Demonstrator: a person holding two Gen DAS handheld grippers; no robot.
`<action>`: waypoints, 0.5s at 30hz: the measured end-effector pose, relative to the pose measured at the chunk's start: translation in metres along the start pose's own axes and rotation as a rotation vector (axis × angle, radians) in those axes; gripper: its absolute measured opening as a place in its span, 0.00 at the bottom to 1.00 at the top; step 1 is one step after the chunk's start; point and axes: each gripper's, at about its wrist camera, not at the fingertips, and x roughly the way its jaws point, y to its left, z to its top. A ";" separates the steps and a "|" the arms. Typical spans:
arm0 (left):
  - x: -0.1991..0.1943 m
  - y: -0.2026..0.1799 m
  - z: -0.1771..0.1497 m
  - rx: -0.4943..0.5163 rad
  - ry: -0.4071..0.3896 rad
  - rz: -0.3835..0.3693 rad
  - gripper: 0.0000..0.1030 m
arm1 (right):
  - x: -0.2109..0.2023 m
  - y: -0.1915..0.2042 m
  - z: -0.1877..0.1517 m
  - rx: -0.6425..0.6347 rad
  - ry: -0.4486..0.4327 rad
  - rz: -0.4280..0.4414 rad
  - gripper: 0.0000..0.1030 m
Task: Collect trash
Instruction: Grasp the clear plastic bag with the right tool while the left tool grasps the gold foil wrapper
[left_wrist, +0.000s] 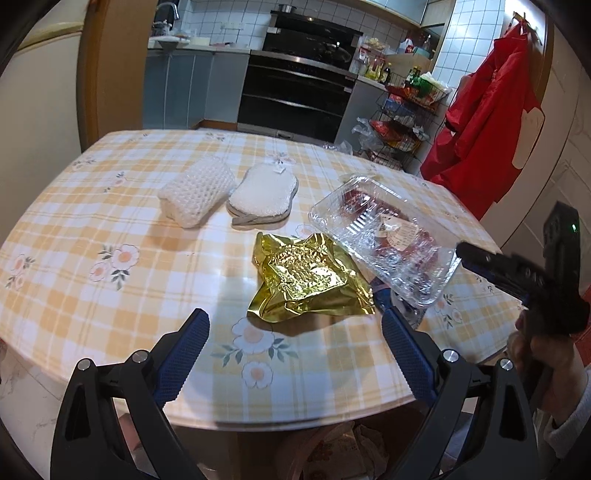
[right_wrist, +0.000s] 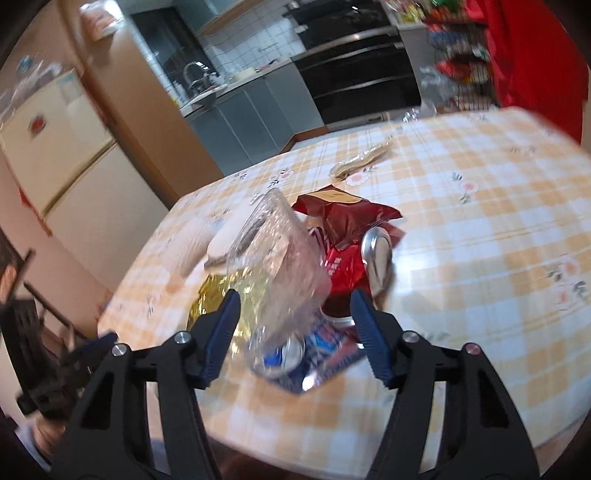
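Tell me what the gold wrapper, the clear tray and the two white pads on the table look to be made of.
Gold wrapper: thin metallised foil or film, shiny, with sharp creases and mirror glints.
Clear tray: thin rigid transparent plastic with moulded ribs; red contents show through.
Left white pad: looks like foam netting, with an open honeycomb mesh.
Right white pad: soft, grainy surface, grey edge; possibly sponge or fabric, unclear.

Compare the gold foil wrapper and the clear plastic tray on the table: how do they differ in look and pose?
The gold foil wrapper is opaque, shiny and crumpled; the clear plastic tray is transparent and rigid, so the red things under it show through. The wrapper lies nearly flat on the checked tablecloth; the tray is boxy, stands higher and carries a small label. Both lie loose on the table, side by side, and neither pair of tongs holds them.
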 end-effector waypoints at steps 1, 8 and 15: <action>0.005 0.001 0.001 0.001 0.007 -0.002 0.90 | 0.006 -0.003 0.003 0.035 0.005 0.007 0.61; 0.035 0.005 0.002 0.010 0.058 -0.016 0.89 | 0.025 -0.021 0.008 0.177 0.017 0.048 0.23; 0.049 0.003 0.004 0.003 0.093 -0.038 0.88 | -0.003 -0.014 0.015 0.170 -0.105 0.043 0.21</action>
